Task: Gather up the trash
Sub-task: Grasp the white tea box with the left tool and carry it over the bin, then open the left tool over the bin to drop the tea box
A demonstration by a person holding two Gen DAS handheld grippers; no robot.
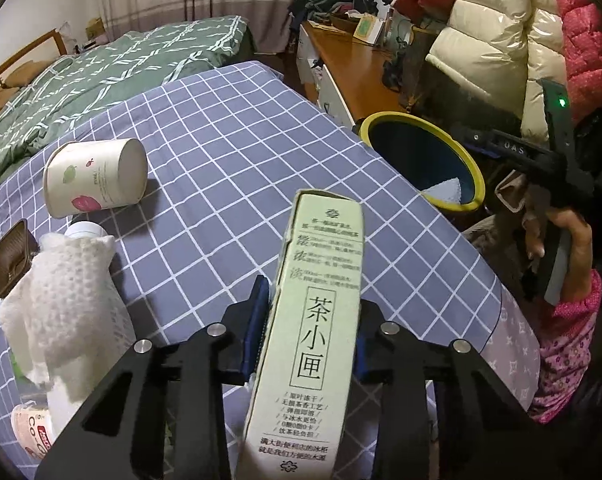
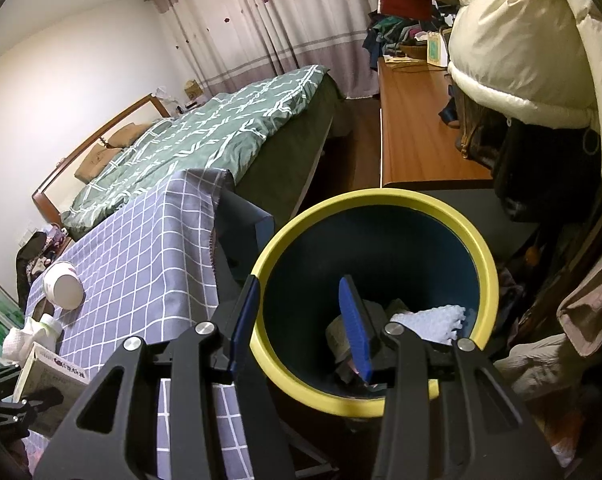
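My left gripper (image 1: 309,312) is shut on a pale green tea box (image 1: 317,312) with black Chinese print, held above the blue checked tablecloth (image 1: 237,148). The box also shows in the right wrist view (image 2: 49,372). My right gripper (image 2: 301,320) is open and empty above the yellow-rimmed dark blue bin (image 2: 481,240), which holds a white tissue (image 2: 433,322) and dark scraps. The bin (image 1: 385,118) stands beside the table's right edge. A paper cup (image 1: 97,176) lies on its side at the table's left. A crumpled white tissue (image 1: 65,292) drapes over a white bottle (image 1: 85,230).
A brown plastic tray (image 1: 11,256) lies at the table's left edge, a printed cup (image 1: 31,432) at the lower left. A bed with a green quilt (image 1: 81,76) stands behind the table. A wooden desk (image 2: 417,128) and hanging puffy coats (image 2: 521,40) are to the right.
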